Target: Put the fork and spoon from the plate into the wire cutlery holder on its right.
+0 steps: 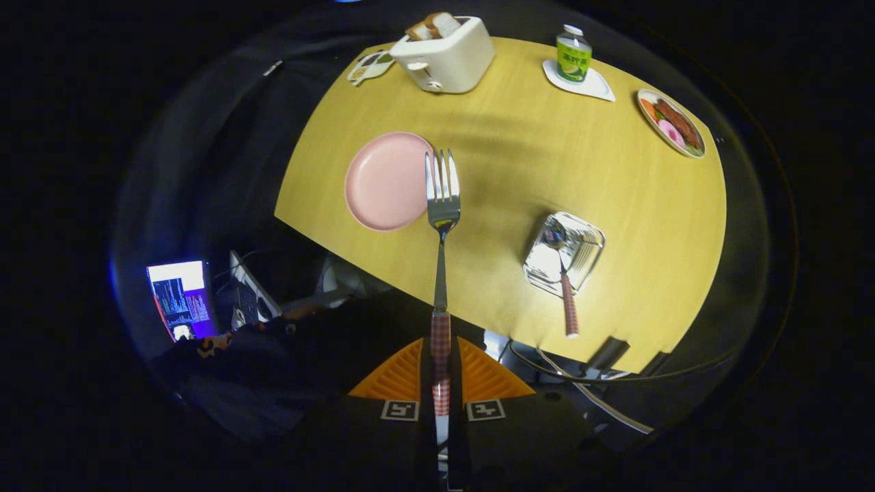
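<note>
The steel fork with the red-and-white checked handle (441, 225) is held clear above the table, tines pointing away, its head seen over the gap between the round pink plate (384, 180) and the bare wood; the checked handle is clamped between the two fingers of the hand-held gripper (441, 372), which are closed down to the handle's width with both ribbed pads against it. The fork is judged light, rigid and slim, so little squeeze is needed, but the polished shank would be slippery; the grip is rightly taken on the patterned handle, well back from the head, which leaves a long lever forward and some risk of pivoting in the pads if the tines are knocked on a wire. The plate lies empty. The matching spoon with a checked handle (564, 287) is already standing in the square wire cutlery holder (564, 254), bowl down inside, handle leaning out over the near rim toward the table edge. The holder sits to the right of the plate, well apart from it, on the yellow wooden table (519, 171). The holder is judged light enough to be shoved or tipped by a sideways contact, so a tines-down entry into the open side away from the spoon is advised. Farther back a cream toaster with bread (448, 53), a green-labelled bottle on a white coaster (573, 58) and a plate of food (673, 123) are seen
</note>
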Demonstrator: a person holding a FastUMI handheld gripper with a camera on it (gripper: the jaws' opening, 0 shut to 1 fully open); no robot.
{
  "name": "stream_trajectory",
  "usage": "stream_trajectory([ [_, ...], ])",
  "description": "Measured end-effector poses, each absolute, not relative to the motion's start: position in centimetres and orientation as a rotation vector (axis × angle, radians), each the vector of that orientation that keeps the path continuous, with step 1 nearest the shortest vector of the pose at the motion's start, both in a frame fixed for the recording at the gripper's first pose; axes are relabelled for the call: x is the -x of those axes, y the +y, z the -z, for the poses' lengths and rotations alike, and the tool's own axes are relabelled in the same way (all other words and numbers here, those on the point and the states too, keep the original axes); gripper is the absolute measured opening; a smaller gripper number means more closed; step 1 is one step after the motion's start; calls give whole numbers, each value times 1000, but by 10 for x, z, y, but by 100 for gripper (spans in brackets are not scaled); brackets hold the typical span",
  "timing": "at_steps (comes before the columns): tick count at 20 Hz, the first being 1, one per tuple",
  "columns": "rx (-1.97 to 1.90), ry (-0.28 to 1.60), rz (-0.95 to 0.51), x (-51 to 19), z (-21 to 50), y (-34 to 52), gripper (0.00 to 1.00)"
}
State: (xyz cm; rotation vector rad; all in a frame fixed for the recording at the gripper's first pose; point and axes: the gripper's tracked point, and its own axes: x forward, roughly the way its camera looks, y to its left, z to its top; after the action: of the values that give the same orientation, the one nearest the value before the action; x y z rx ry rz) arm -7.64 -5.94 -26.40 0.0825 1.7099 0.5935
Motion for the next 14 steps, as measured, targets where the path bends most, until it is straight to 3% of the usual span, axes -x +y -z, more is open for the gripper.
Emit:
stream_trajectory([
  [4, 50, 1919, -526, 86, 281, -116, 11],
  [14, 136, 2268, -448, 64, 322, -131, 10],
])
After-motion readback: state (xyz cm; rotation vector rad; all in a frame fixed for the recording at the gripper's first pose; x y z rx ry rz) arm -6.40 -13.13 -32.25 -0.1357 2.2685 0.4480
